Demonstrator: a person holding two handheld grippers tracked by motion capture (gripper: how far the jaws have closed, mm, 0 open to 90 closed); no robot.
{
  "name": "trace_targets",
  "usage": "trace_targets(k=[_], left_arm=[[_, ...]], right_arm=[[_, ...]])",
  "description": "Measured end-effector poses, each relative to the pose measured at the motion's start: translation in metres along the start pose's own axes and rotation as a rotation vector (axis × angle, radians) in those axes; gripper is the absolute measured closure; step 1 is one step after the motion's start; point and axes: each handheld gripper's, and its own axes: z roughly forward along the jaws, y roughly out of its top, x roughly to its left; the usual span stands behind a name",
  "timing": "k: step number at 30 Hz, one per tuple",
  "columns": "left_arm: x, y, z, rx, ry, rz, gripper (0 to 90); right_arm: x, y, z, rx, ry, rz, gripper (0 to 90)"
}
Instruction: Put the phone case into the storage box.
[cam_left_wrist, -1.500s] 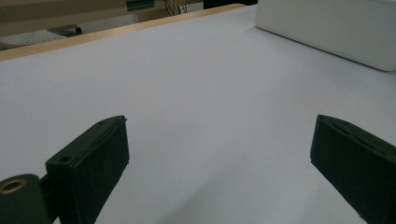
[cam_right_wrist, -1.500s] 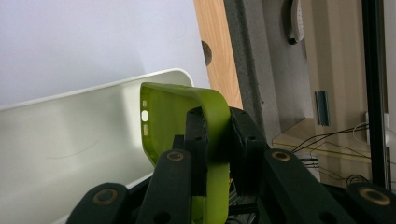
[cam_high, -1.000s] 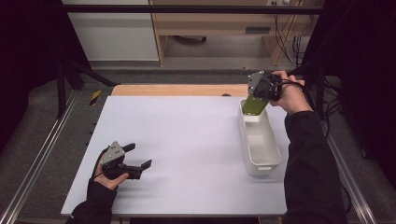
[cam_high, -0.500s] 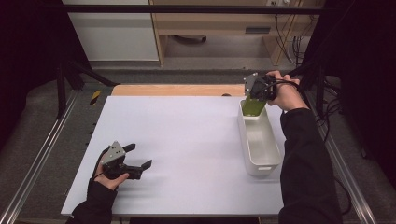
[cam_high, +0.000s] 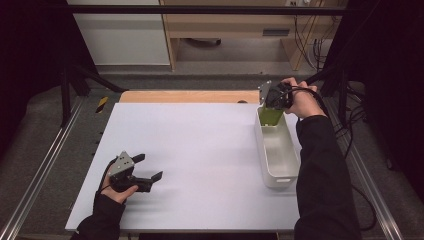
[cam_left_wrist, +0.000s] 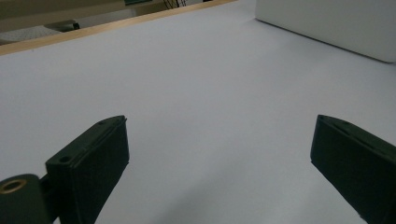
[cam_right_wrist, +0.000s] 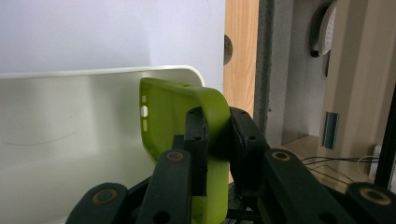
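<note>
Bin (cam_high: 280, 172) on our right sits white and bare inside — our right gripper (cam_high: 274, 102) pinches a green phone case (cam_high: 270, 116) over its far end; left gripper (cam_high: 147, 170) gapes wide.

From the high view I have the tub (cam_high: 277, 150) lying lengthwise on the right part of the counter (cam_high: 200, 145), well apart from my left gripper (cam_high: 145, 170), which sits on the near left part with its jaws wide and nothing between them. My right gripper (cam_high: 272, 102) is above the tub's far end, its jaws pinching one edge of the phone case (cam_high: 270, 116), which hangs upright into that end. Behind the counter's far edge stands a shelf unit (cam_high: 235, 30) on the floor.
</note>
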Motion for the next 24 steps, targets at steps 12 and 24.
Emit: trace_targets(k=[12,24], left_arm=[[0.000,0.000,0.000,0.003,0.001,0.001,4.0],[0.001,-0.001,0.001,0.006,0.003,0.001,4.0]], right_arm=[[0.003,0.004,0.011,0.003,0.020,-0.021,78.7],[0.002,0.003,0.016,0.023,0.003,-0.030,77.8]])
